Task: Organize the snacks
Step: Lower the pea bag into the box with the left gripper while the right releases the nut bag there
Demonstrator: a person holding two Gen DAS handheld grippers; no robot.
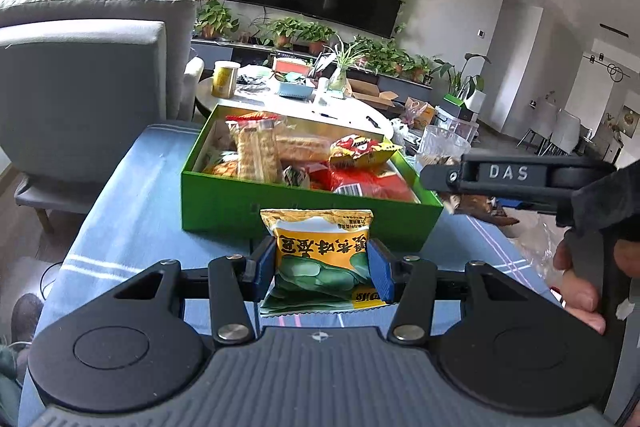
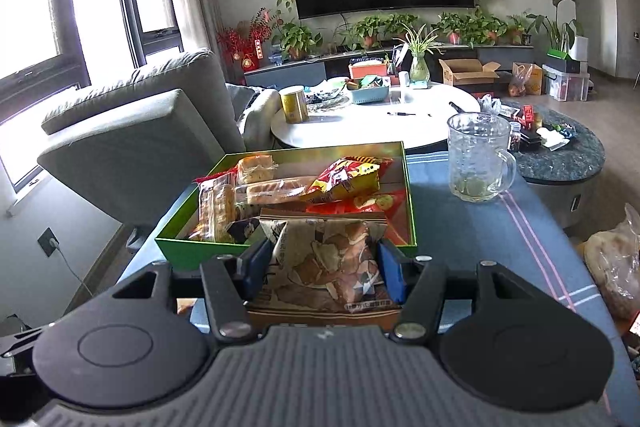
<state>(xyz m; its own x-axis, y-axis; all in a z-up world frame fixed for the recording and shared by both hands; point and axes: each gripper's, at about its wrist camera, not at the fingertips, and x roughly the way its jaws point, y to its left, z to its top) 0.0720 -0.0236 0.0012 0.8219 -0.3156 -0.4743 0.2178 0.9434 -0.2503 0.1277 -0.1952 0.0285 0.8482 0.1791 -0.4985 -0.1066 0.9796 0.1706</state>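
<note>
The left gripper [image 1: 321,269] is pinching a yellow-green snack packet [image 1: 320,259] between its jaws, just in front of the green box [image 1: 224,203] on the blue tablecloth [image 1: 132,211]. The right gripper [image 2: 322,269] is clamping a brown chip bag [image 2: 328,263] over the box's near wall. The box is already looking crowded, so either pack is risking sliding off the pile or catching on the rim. With 2 grippers converging, they are likely to bump. A glass mug [image 2: 476,159] is standing near the box's far right corner.
</note>
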